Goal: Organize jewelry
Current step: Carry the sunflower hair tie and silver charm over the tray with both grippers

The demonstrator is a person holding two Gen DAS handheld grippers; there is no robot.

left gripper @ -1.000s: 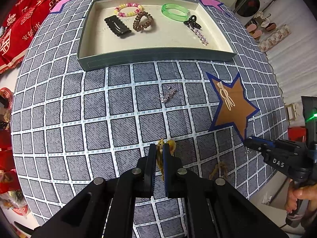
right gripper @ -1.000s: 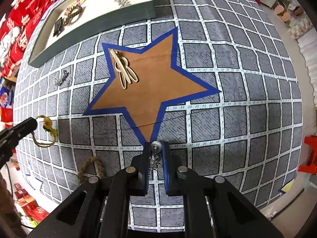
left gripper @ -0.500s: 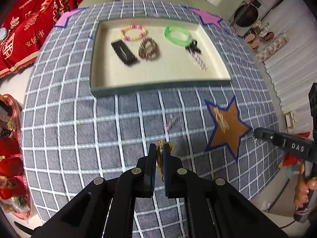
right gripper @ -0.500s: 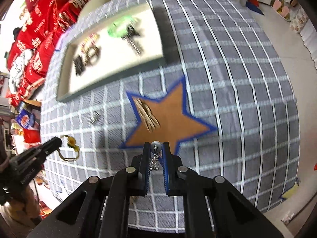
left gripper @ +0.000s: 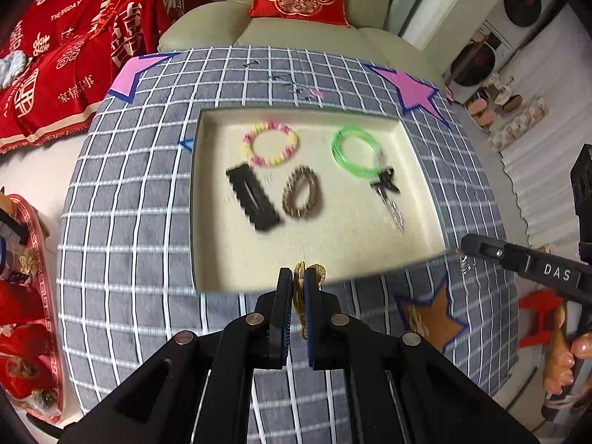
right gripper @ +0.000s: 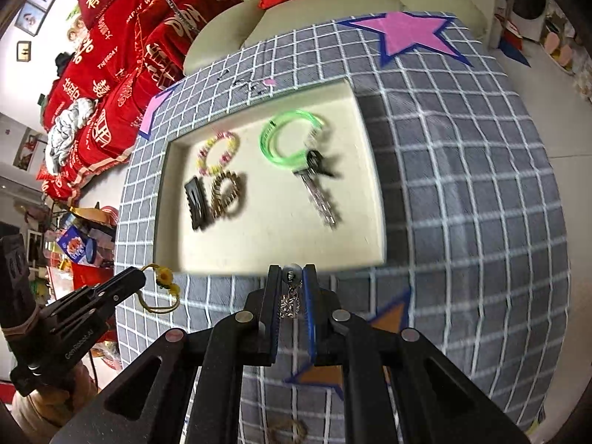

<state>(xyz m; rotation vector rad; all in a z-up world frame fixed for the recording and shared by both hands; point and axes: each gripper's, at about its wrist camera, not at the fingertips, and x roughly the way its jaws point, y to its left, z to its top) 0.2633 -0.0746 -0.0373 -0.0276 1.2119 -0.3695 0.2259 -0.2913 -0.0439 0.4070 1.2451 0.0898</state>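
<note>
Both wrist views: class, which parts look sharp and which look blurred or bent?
Left wrist view: left gripper sharp, tray items motion-smeared, checked cloth bulging from fisheye. Right wrist view: right gripper crisp, tray contents streaked.

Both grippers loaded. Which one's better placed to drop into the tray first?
Probably left. The left gripper holds its yellow hair tie at the tray edge mid-width; the right gripper with its silver piece sits nearer the corner.

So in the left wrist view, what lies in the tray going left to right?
black hair clip → pink-and-yellow bead bracelet → brown coil hair tie → green bangle → black claw clip with silver dangle
</note>
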